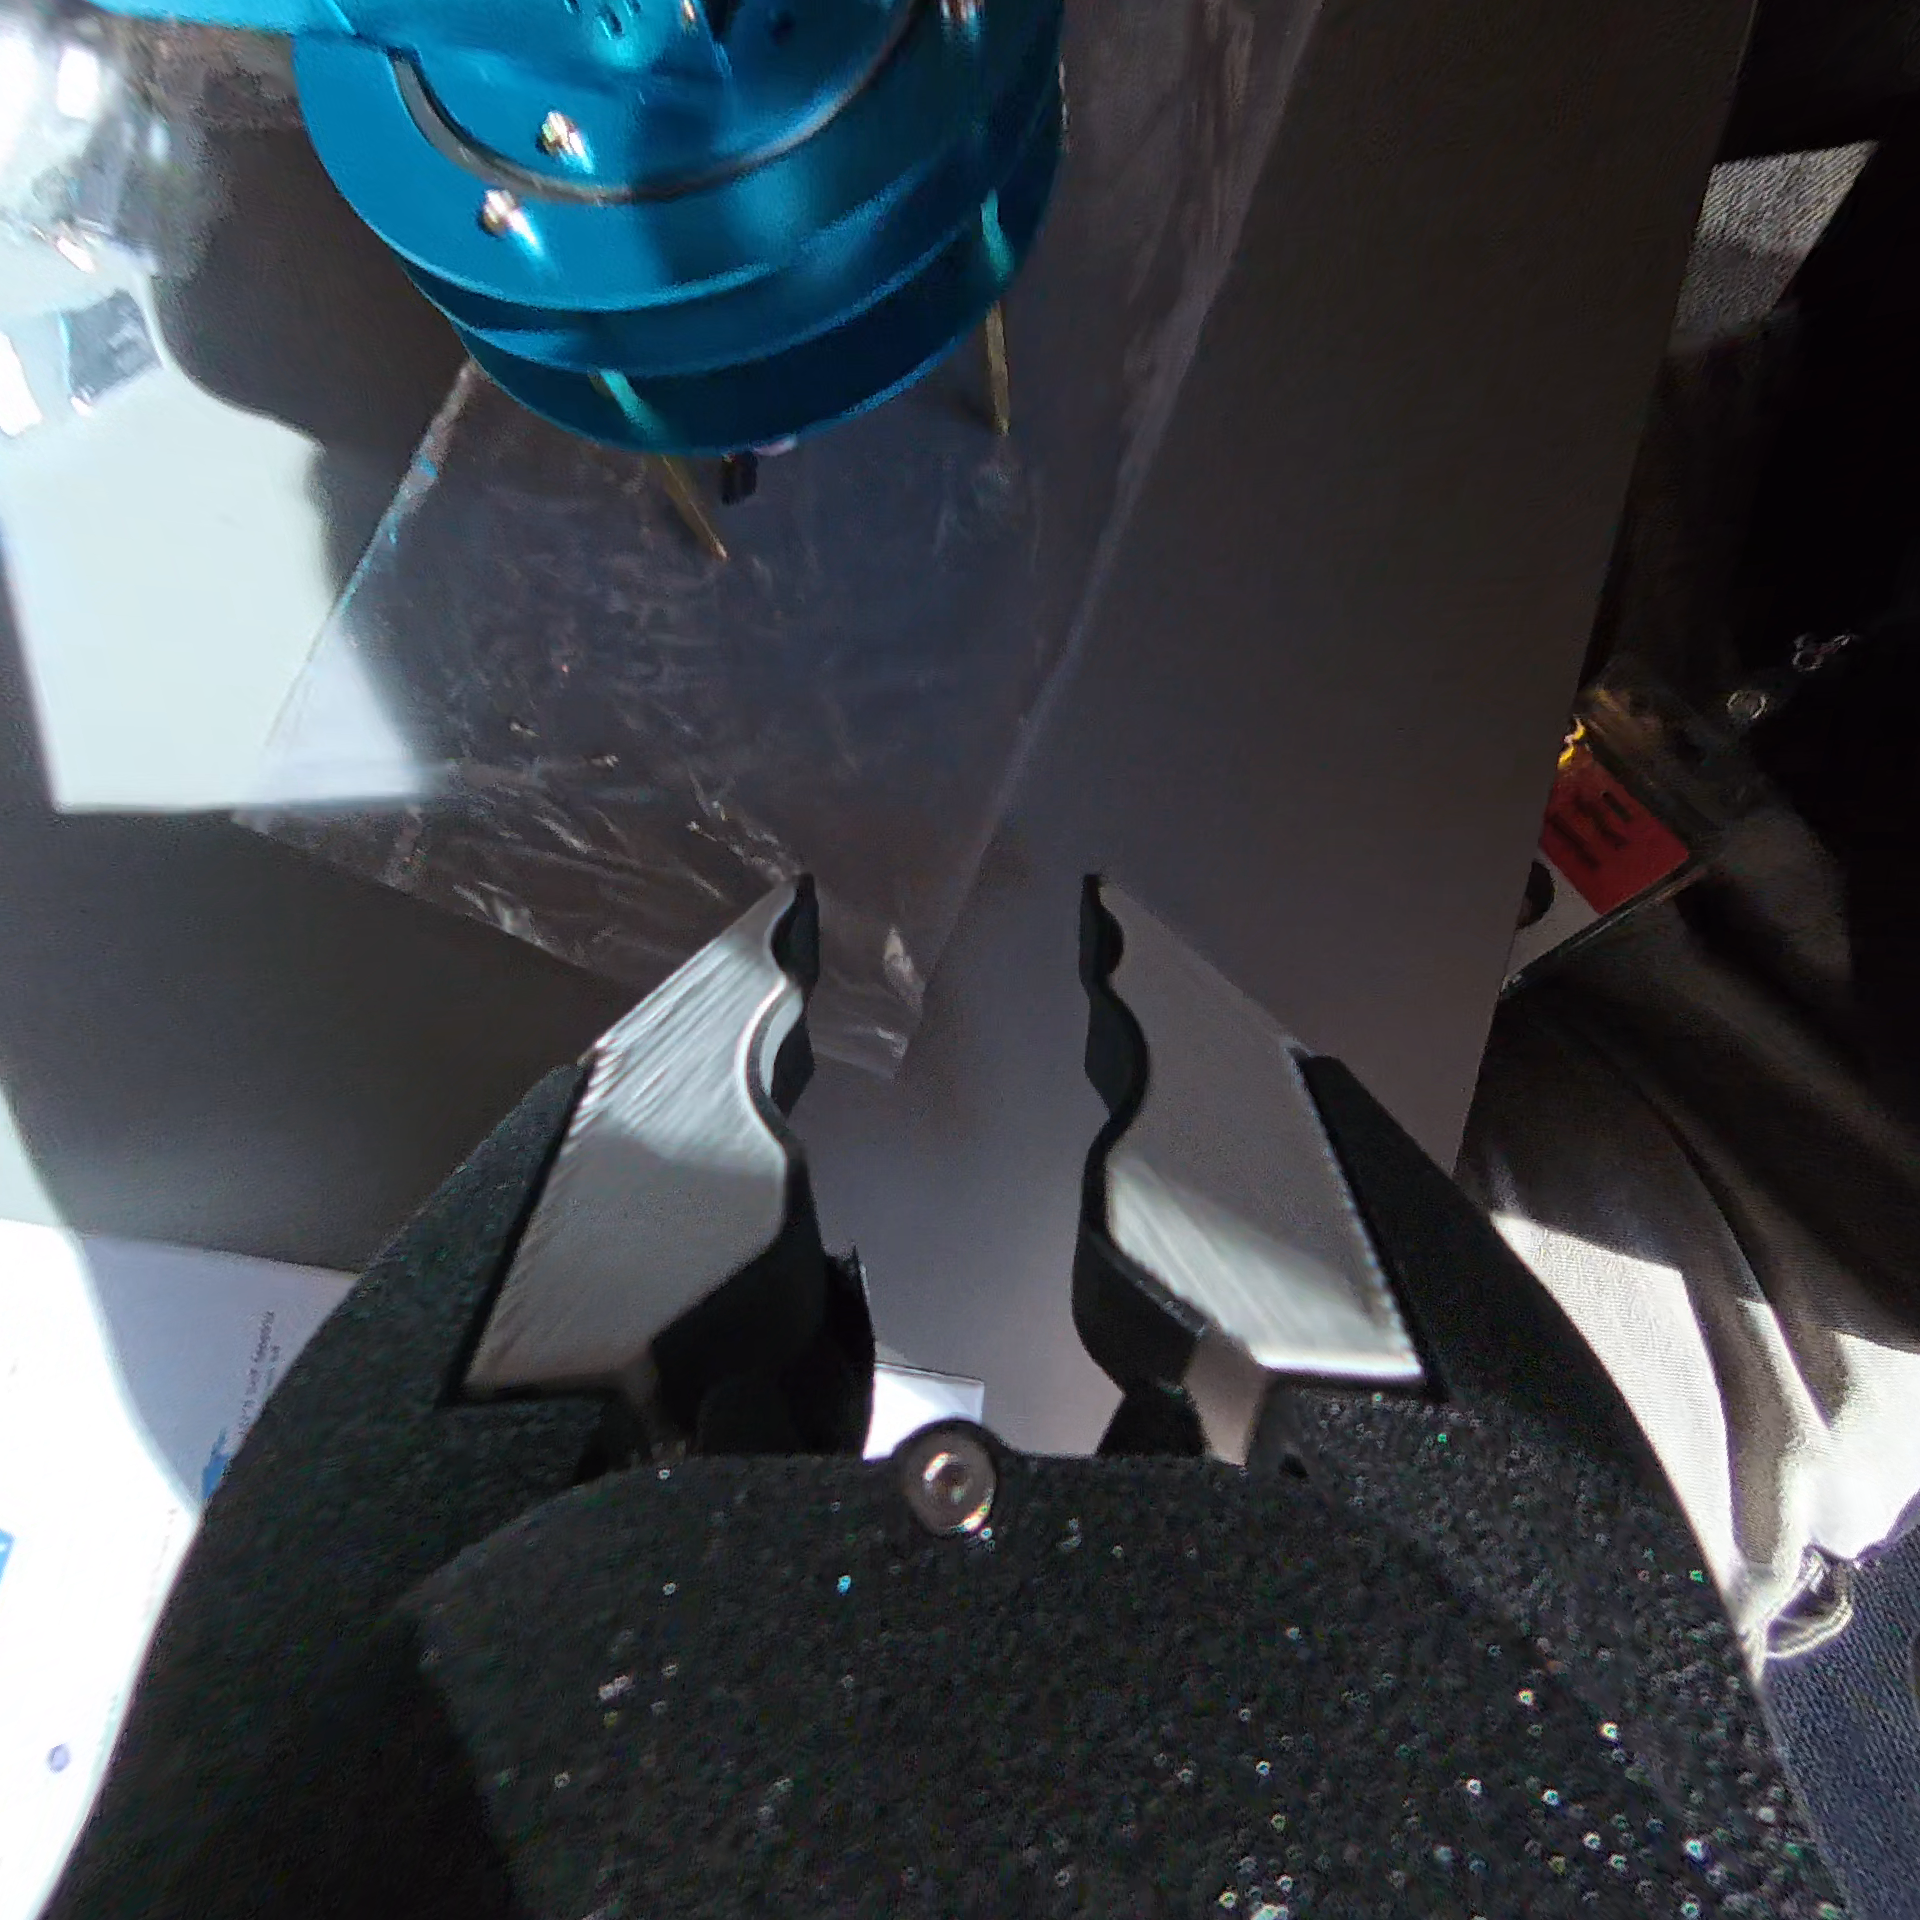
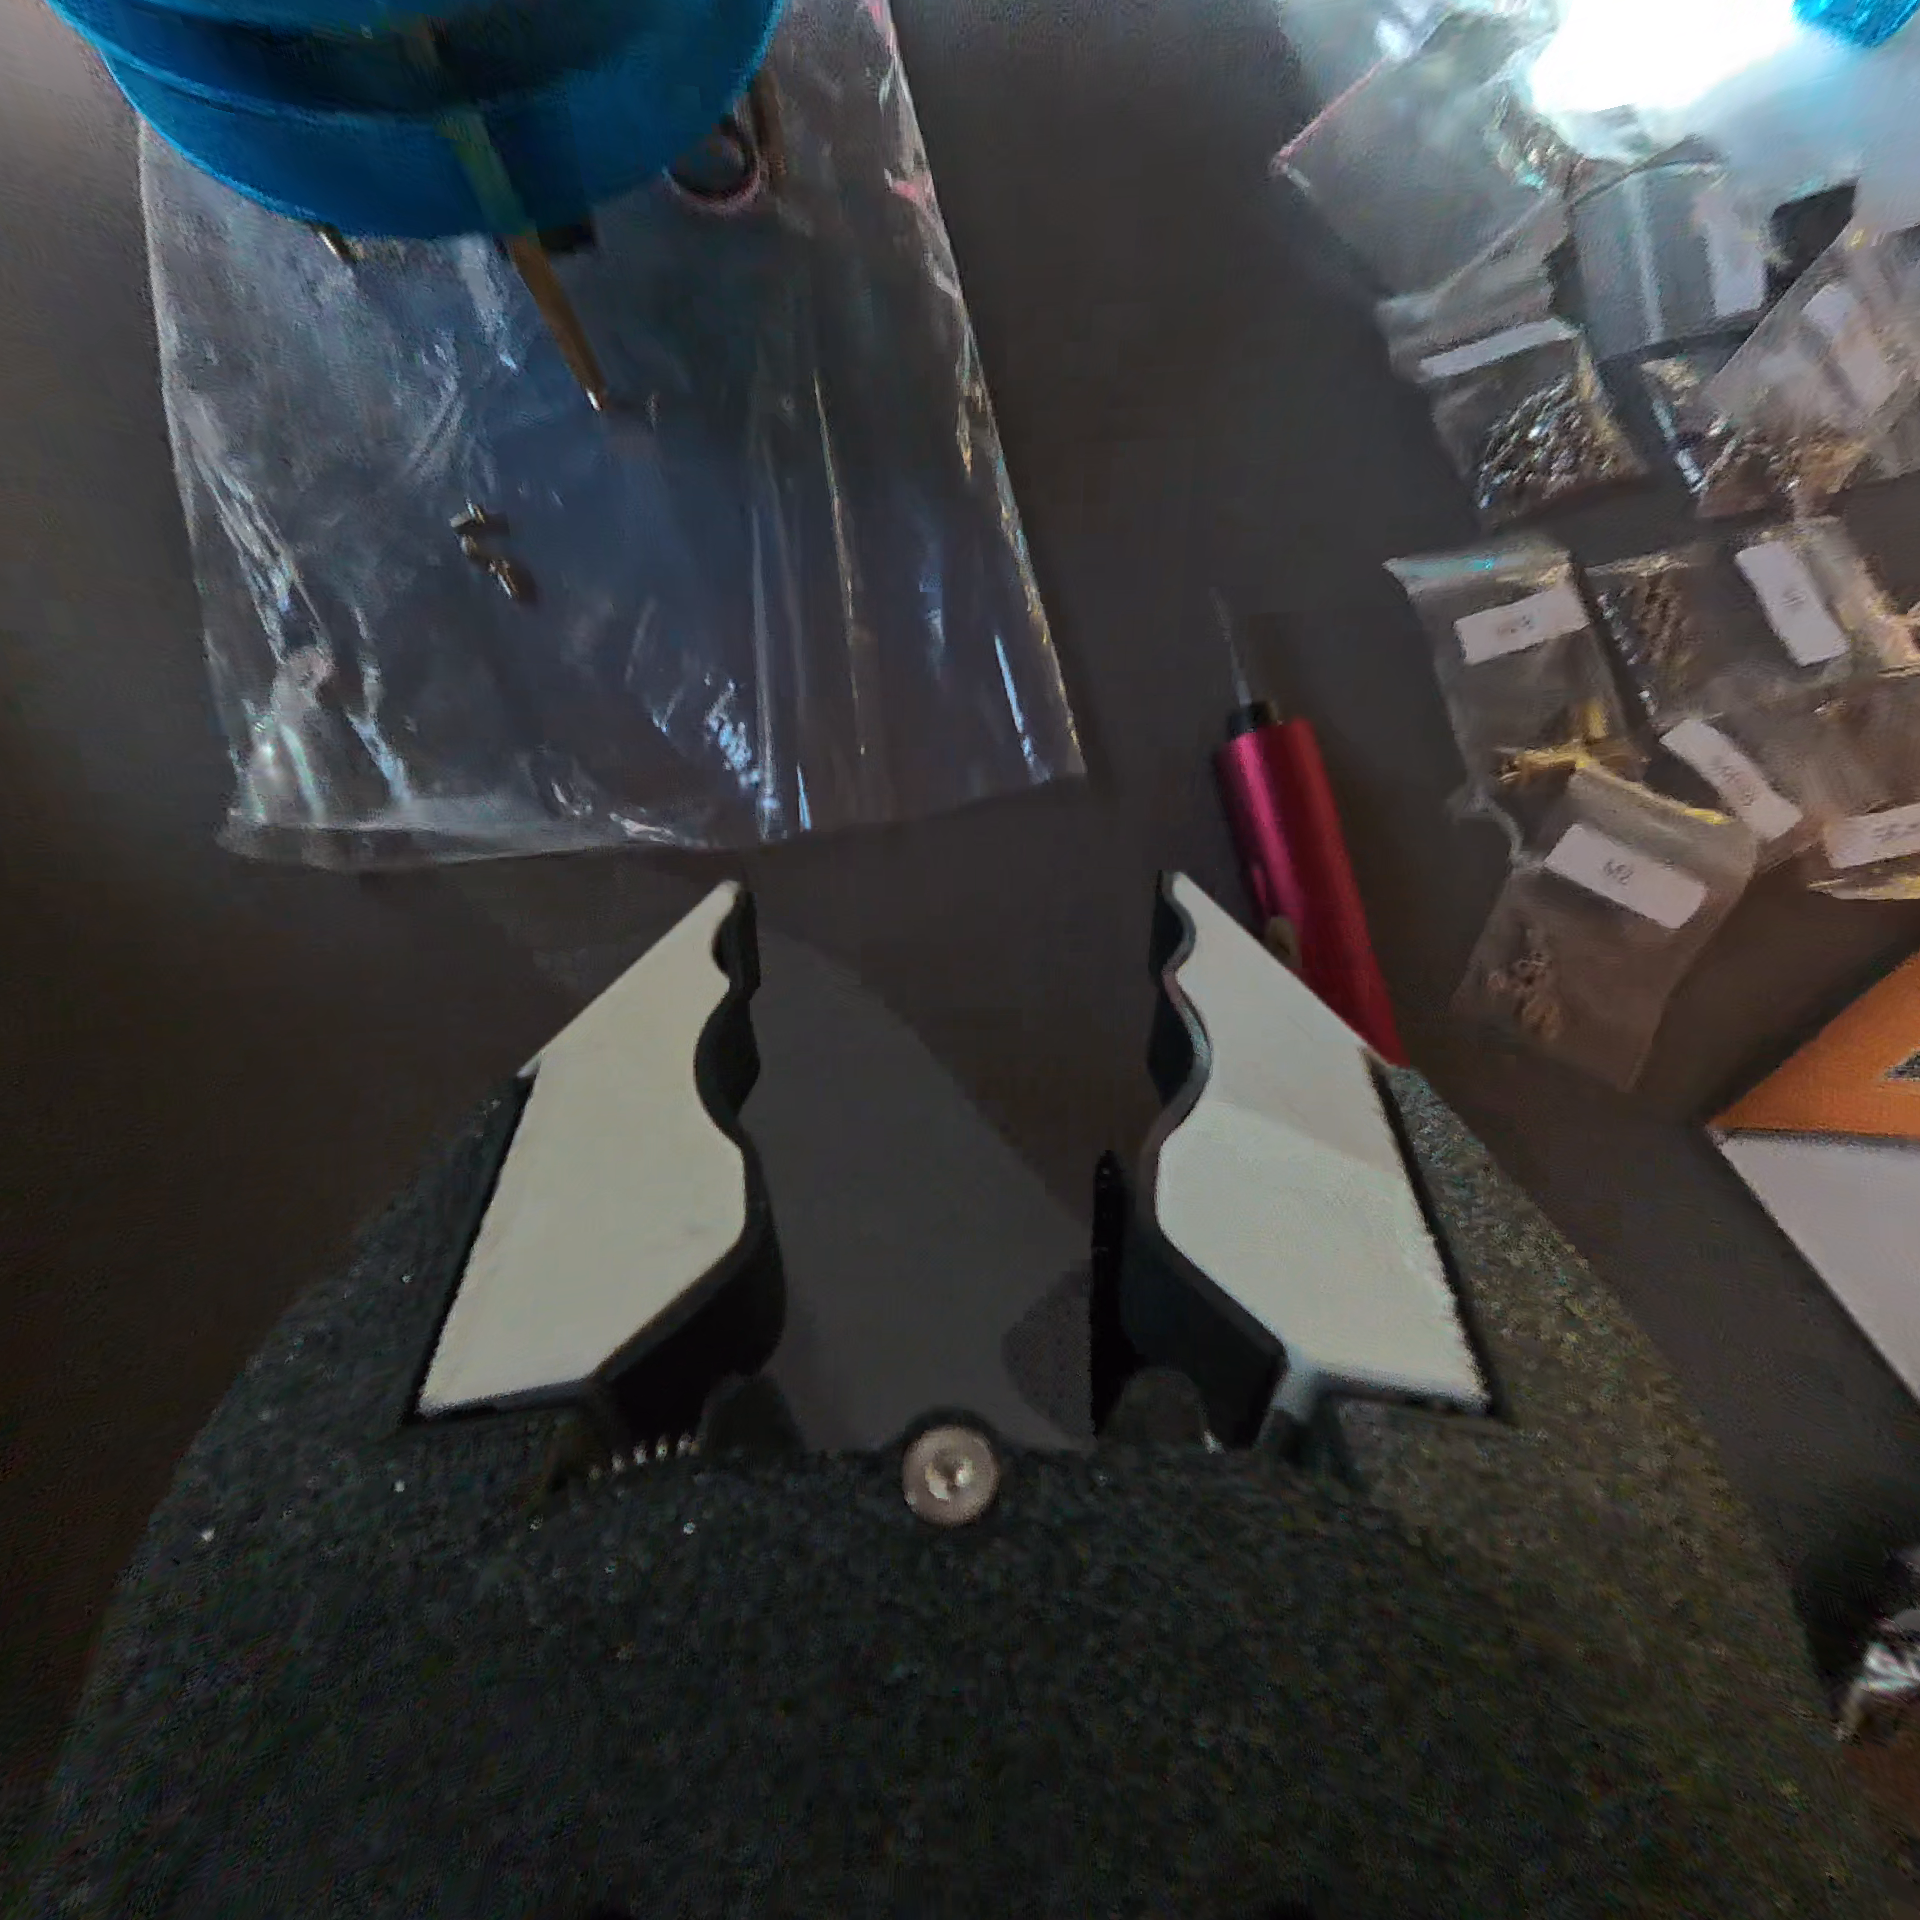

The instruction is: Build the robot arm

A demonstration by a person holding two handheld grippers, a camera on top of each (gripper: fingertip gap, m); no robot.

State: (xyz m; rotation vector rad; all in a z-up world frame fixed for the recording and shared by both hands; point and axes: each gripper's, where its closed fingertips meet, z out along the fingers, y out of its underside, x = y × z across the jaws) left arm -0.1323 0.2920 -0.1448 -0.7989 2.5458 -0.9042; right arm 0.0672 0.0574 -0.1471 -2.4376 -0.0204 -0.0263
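A clear bag (image 2: 613, 499) lies flat on the dark desk (image 2: 1174, 436) in the upper left of the right wrist view, with a few small screws (image 2: 488, 556) loose inside it, and a blue round part (image 2: 416, 104) on thin brass pins (image 2: 561, 312) stands on its far end at the top edge. The right tool (image 2: 951, 899) hovers just short of the bag's near edge, its jaws spread and nothing between them. In the left wrist view the same bag (image 1: 623, 727) runs from mid-frame up to the blue part (image 1: 686, 208) at upper centre, and the left tool (image 1: 948, 899) sits at the bag's near corner, jaws likewise apart and empty; whether its left finger (image 1: 686, 1091) touches the plastic cannot be told. Neither tool grips anything, so the bag and the part look untouched. To the right of the right tool a red pen-shaped driver (image 2: 1299, 862) lies close alongside, and beyond it, at the right edge, crowd many small labelled bags of hardware (image 2: 1590, 727), with an orange-and-white box (image 2: 1829, 1195) at lower right. White sheets (image 1: 156, 582) lie at the left of the left view, and dark cloth (image 1: 1766, 935) fills its right edge
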